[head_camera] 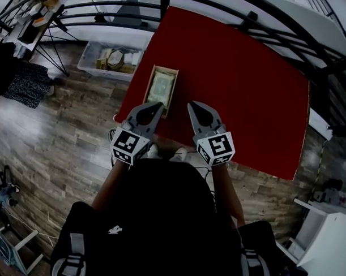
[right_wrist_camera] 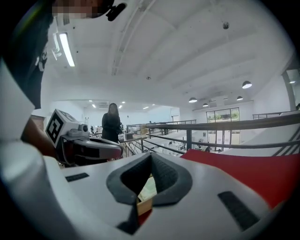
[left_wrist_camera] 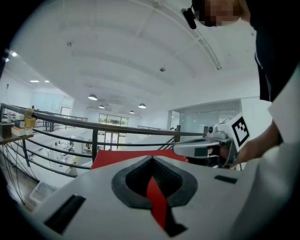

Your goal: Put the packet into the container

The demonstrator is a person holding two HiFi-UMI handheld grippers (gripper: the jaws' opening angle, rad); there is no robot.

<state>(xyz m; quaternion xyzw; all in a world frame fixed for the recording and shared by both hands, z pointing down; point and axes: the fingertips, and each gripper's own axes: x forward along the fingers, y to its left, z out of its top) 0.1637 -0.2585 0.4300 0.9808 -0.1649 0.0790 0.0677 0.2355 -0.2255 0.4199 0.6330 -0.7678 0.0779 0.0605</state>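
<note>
Can't read any print on the packet (head_camera: 159, 87), too small; only square black-and-white markers on the cubes. Lying inside the wooden container (head_camera: 166, 68) on the red tabletop (head_camera: 239, 92), right past the left claw (head_camera: 158, 109) tip, slightly left of the right claw (head_camera: 192, 106). Both pinched fully together, gripping nothing. Through the right gripper view's gap: a sliver of packet and container edge. Through the left's: just red tabletop. Also a person (right_wrist_camera: 111, 124) standing far off, only in the right gripper view.
</note>
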